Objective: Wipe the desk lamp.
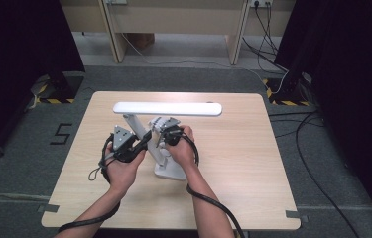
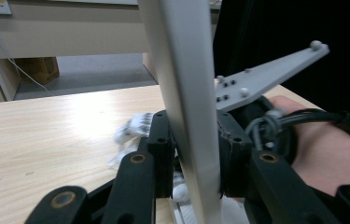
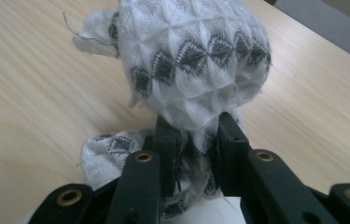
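A white desk lamp stands mid-table, with a long flat head (image 1: pixel 167 108), a slanted arm (image 2: pixel 182 70) and a flat base (image 1: pixel 171 171). My left gripper (image 1: pixel 145 140) comes in from the left and is shut on the arm; in the left gripper view both pads (image 2: pixel 161 140) press its sides. My right gripper (image 1: pixel 162 135) sits just to the right of the arm. In the right gripper view it (image 3: pixel 195 135) is shut on a white knitted cloth with grey diamonds (image 3: pixel 191 60), which bunches up above the jaws. The cloth (image 2: pixel 133 130) looks blurred behind the left jaw.
The lamp's base rests on the wooden table (image 1: pixel 233 163), with bare wood all round it. Beyond the table's far edge stands a pale wooden desk (image 1: pixel 173 20). Cables (image 1: pixel 317 178) lie on the grey floor at the right. Black curtains hang at both sides.
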